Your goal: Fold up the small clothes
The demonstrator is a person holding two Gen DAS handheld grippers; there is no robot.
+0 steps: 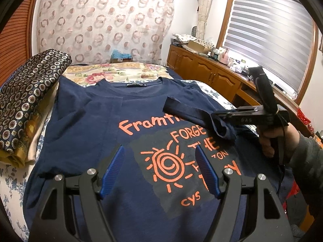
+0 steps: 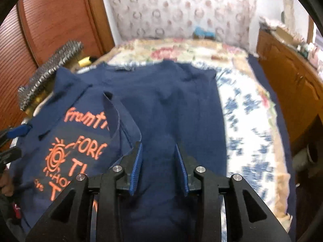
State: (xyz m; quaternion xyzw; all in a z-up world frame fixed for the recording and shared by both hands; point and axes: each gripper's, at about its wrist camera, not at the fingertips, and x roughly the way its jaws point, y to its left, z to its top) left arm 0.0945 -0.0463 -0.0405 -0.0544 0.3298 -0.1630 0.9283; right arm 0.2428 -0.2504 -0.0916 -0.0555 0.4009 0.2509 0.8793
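A navy T-shirt [image 1: 84, 125] with an orange sun and lettering lies face up on the bed, collar at the far end. It also shows in the right wrist view [image 2: 171, 100]. Its right sleeve [image 1: 193, 113] is folded in over the print. My left gripper [image 1: 160, 151] hovers open and empty above the sun print. My right gripper [image 2: 158, 146] is open just above the folded-over right side of the shirt, with cloth lying between and under its pads. In the left wrist view the right gripper [image 1: 216, 114] touches the sleeve.
A folded patterned quilt [image 1: 28, 100] sits on the bed's left side. The flowered bedspread [image 2: 248, 121] extends right of the shirt. A wooden cabinet [image 1: 206, 68] with clutter runs along the right wall under a blinded window. A curtain hangs behind the bed.
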